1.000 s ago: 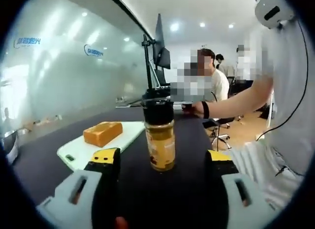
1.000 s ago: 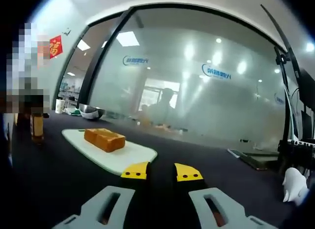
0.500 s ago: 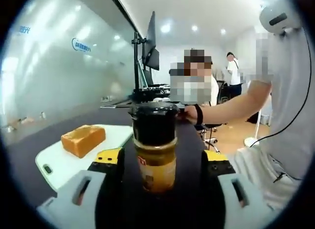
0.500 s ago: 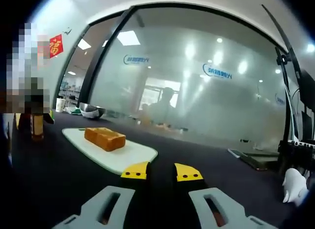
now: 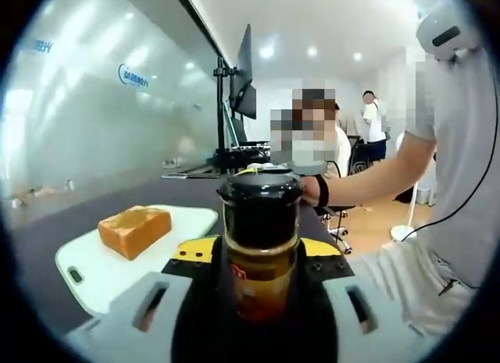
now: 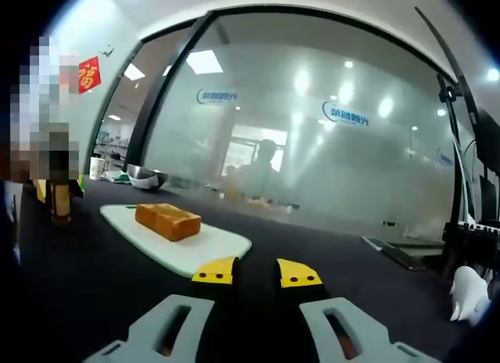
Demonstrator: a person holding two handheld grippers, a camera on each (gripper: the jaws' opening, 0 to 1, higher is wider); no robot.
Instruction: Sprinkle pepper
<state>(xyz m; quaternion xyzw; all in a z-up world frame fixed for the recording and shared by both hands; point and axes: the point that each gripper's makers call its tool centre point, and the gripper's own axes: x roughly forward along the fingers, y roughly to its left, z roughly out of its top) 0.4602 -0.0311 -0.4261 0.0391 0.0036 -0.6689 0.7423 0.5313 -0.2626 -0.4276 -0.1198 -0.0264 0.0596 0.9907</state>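
A pepper bottle with a black cap and yellow label stands upright on the dark table, right between the jaws of my left gripper, which press against its sides. In the right gripper view the same pepper bottle is far left, with yellow jaw tips on either side of it. A block of toasted bread lies on a white cutting board left of the bottle. My right gripper hovers low over the table, shut with nothing in it, and the bread on the board is ahead to its left.
A frosted glass wall runs along the table's far side. A monitor on a stand is at the table's end. A metal bowl sits behind the board, a white object far right. A person's arm reaches over the table.
My left gripper moved forward until the bottle stood between its jaws, and the jaws closed in onto its sides. The right gripper has stayed still.
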